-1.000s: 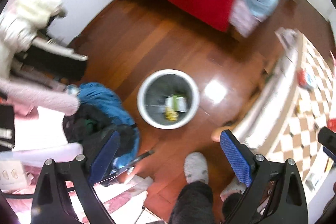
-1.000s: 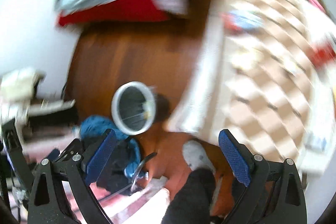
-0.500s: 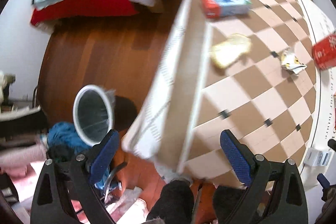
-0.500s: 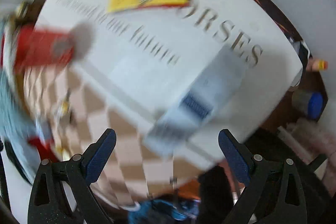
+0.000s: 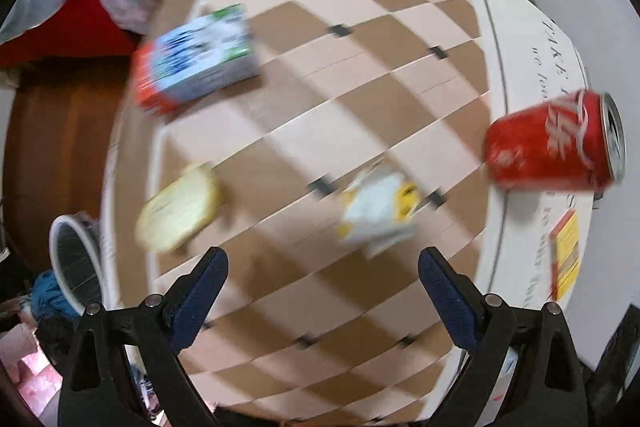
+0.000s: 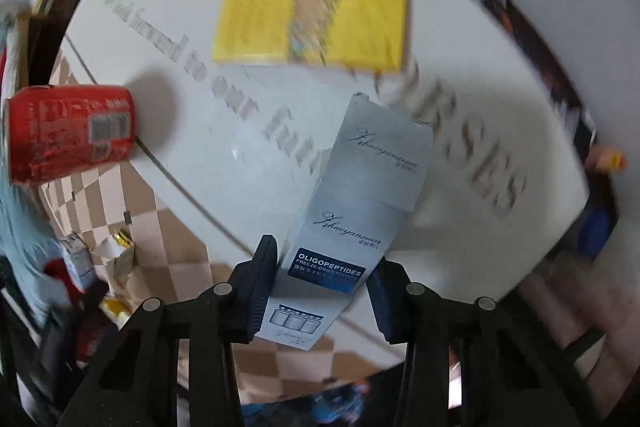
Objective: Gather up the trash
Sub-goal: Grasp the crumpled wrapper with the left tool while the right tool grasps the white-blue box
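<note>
- Right tool [image 6: 322,291] has its pads on either side of the grey-blue box [image 6: 352,223], near the box's printed end. They look closed onto it or just about there; I read it as pinching the box, though the right pad's contact is hard to see.
- Left tool [image 5: 320,291] is spread wide with nothing in it, hanging over the checkered part of the counter [image 5: 360,47].
- Trash on the counter: a red can [image 5: 556,143] lying on its side at the white border, a crumpled wrapper [image 5: 378,213] just ahead of the left tool, a yellowish packet [image 5: 178,207] near the counter edge, a blue and red carton [image 5: 196,59] farther off, and a yellow pack [image 6: 312,23] beyond the box.
- The bin [image 5: 72,267] sits on the floor just off the counter's left edge, so that's where everything goes.
- Tip for this step: the grip is down at one end of a long, light box, so I'd squeeze firmly and lift straight up before swinging over, otherwise it'll probably pivot or slip out.
- Left side could go for the wrapper, it's closest. Come down with the pads straddling it and close on the bulk, not a loose corner.
- Both views are pretty blurry, so small details are a guess.
</note>
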A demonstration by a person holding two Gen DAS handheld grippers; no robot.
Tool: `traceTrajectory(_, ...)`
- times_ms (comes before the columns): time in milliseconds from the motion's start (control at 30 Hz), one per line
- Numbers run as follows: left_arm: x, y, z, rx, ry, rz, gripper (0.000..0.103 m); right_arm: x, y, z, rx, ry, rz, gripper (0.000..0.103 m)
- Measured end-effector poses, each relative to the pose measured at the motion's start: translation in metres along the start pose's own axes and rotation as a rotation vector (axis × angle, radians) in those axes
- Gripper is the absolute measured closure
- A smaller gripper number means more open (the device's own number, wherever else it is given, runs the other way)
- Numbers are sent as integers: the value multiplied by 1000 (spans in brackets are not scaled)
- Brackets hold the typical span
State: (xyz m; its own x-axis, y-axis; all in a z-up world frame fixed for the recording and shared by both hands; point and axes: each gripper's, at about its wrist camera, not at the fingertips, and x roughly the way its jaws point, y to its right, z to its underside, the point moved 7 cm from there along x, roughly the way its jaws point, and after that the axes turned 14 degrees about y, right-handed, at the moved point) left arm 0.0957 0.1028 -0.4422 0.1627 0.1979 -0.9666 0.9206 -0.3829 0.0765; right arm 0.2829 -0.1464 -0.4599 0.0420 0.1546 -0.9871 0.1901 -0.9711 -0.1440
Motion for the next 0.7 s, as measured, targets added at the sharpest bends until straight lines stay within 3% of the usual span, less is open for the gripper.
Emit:
traceTrajectory(33, 6, 5, -3, 6, -12, 7, 6, 2, -4, -5, -24, 3, -6, 58)
traceTrajectory(133, 25, 20, -8, 35, -39, 6, 19, 13, -12, -9, -95, -44, 7, 56)
traceTrajectory(200, 35, 22, -11, 58, -41, -18, 48, 18, -11, -6, -115, -57, 22, 56)
traceTrajectory(300, 35, 32, -13, 67, -24, -21, 63, 21, -18, 2, -157, -42, 60, 55)
traceTrajectory(533, 9, 44, -13, 96, 38, -57, 63, 11, -30, 19, -206, -17, 43, 62)
traceTrajectory(700, -37, 24, -16, 61, 110, -61, 63, -21, -63, 26, -362, 26, 3, 62)
